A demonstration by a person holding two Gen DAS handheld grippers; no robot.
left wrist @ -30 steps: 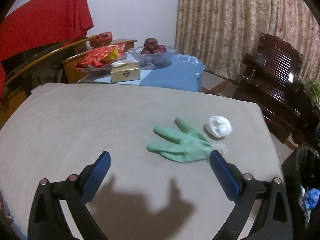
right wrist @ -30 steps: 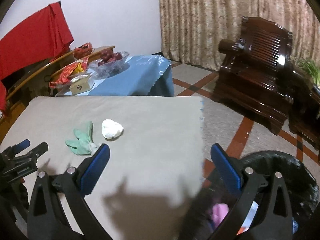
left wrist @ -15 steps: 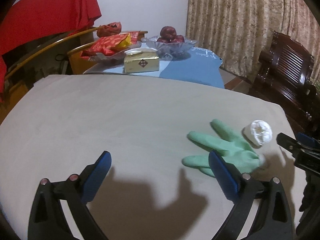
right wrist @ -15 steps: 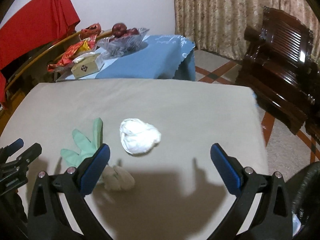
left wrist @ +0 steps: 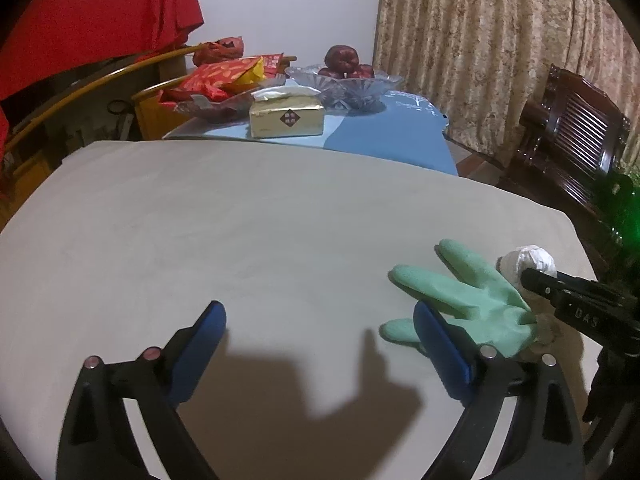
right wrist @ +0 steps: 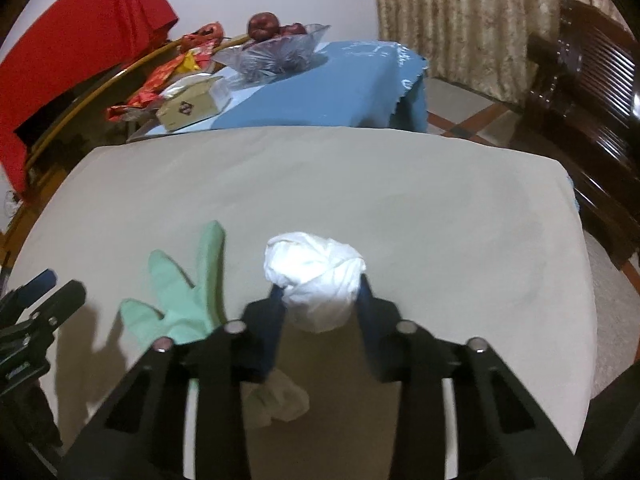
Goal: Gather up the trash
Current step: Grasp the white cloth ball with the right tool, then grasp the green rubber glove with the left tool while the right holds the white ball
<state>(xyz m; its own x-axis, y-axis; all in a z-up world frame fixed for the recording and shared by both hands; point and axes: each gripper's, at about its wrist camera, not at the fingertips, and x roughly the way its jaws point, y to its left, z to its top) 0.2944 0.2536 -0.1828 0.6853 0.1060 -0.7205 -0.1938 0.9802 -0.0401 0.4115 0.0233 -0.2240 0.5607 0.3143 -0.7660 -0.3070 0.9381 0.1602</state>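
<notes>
A white crumpled wad (right wrist: 316, 276) lies on the beige-covered table (right wrist: 440, 200). My right gripper (right wrist: 320, 292) is closing on it, and its blue pads touch both sides of the wad. A green rubber glove (right wrist: 188, 304) lies flat just left of the wad, with a small greyish scrap (right wrist: 280, 400) nearer me. In the left wrist view the glove (left wrist: 468, 296) lies beside the right finger of my left gripper (left wrist: 320, 328), which is open over bare cloth with nothing in it. The wad (left wrist: 528, 260) shows there behind the right gripper's tip (left wrist: 560, 292).
Behind the table stands a blue-clothed table (left wrist: 380, 140) with a tissue box (left wrist: 286, 118), a glass bowl of red fruit (left wrist: 346, 76) and red snack bags (left wrist: 224, 76). A dark wooden chair (left wrist: 572, 128) is at the right. A red cloth (left wrist: 92, 16) hangs at the left.
The right gripper came down and forward onto the white wad and its jaws closed from wide open to the wad's sides. The left gripper shifted left, so the glove now sits further right.
</notes>
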